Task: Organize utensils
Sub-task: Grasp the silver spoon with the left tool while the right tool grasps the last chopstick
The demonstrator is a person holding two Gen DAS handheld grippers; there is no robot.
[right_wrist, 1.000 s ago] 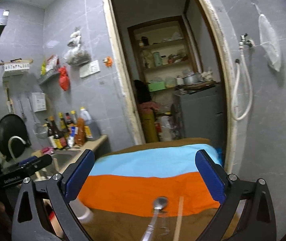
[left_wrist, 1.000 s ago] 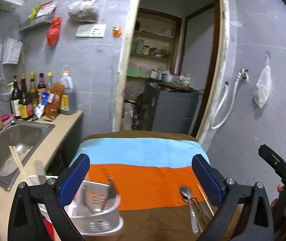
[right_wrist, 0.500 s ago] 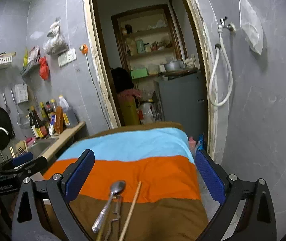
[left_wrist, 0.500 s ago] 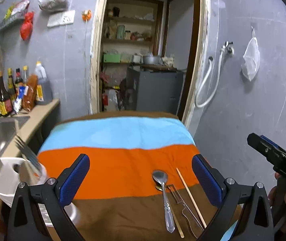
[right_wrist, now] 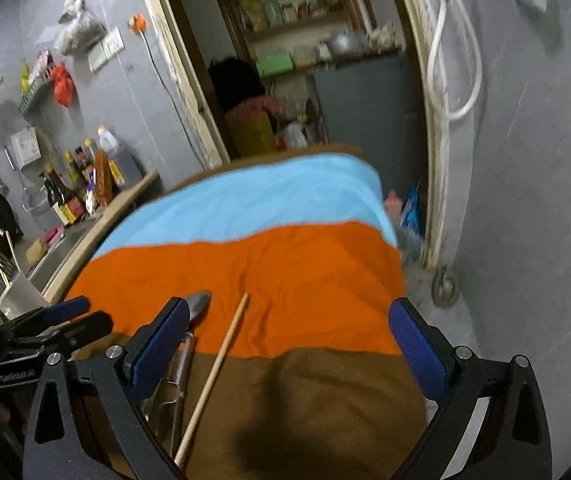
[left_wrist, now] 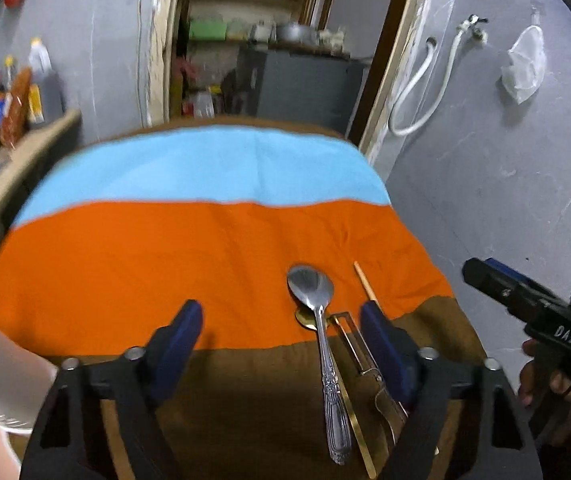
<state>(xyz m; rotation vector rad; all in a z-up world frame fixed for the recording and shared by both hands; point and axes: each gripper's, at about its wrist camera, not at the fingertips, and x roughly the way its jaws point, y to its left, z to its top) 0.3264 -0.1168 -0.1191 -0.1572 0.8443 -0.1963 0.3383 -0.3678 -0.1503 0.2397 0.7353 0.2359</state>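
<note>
Orange, blue and brown cloth (left_wrist: 189,264) covers the bench in front of you, and the cutlery lies on its near right part. In your left wrist view, the silver spoon (left_wrist: 321,344) rests with its bowl on the orange stripe and its handle running back over the brown. A gold spoon (left_wrist: 305,317) peeks out from under its neck, touching it. Just right of them lies a metal peeler (left_wrist: 355,346), then a wooden chopstick (left_wrist: 365,282), partly hidden behind your tool's right finger.

Your left tool (left_wrist: 281,344) hangs above the cloth with its jaws apart; they have just been closing, with the silver spoon's handle seen between them but nothing pressed by the blue pads. Your right tool (right_wrist: 289,344) is spread wide with nothing gripped, its jaws having just narrowed slightly; the chopstick (right_wrist: 215,364) lies between them on the cloth, untouched. A white holder (right_wrist: 19,294) with utensils stands at the far left, by the sink.
</note>
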